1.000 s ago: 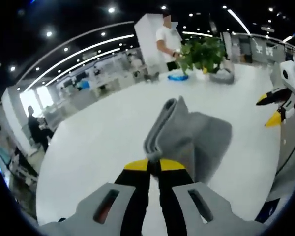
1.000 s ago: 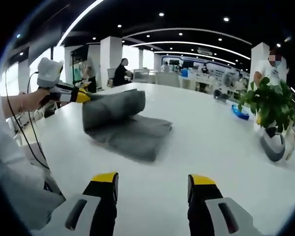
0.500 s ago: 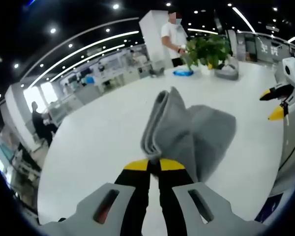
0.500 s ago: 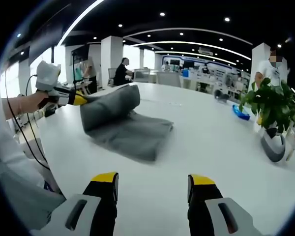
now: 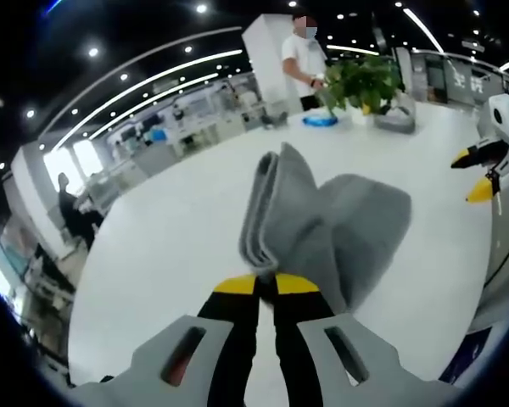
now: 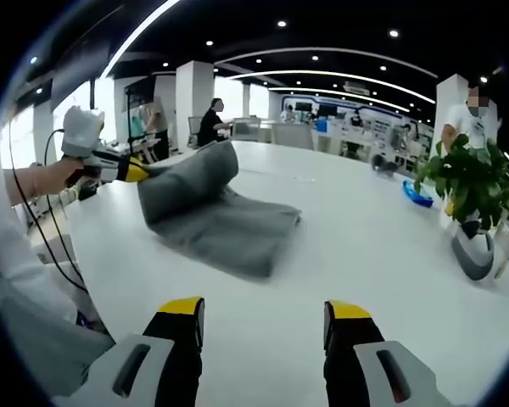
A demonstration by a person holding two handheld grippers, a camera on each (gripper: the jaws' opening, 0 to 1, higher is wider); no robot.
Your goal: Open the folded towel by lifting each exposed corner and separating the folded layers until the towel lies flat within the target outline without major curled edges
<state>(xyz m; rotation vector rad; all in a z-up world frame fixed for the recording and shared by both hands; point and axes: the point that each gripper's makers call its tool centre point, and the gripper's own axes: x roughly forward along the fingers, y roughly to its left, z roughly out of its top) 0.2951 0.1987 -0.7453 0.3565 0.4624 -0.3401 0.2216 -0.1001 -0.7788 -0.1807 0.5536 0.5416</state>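
Note:
A grey folded towel lies on the white table, its left layers lifted into a raised hump. My left gripper is shut on the lifted corner of the towel, whose folded layers rise straight ahead of the jaws. In the right gripper view that same left gripper comes in from the left, held by a hand, pinching the towel's edge. My right gripper stands open over bare table, short of the towel's near edge, with nothing between its fingers. It also appears at the right edge as the right gripper.
A potted plant and a blue dish stand at the table's far right. A person in white stands behind the plant. More people and desks fill the office background. A cable hangs by the left hand.
The left gripper has lifted the towel's corner slightly higher, making the raised fold steeper. The right gripper has stayed where it was, open.

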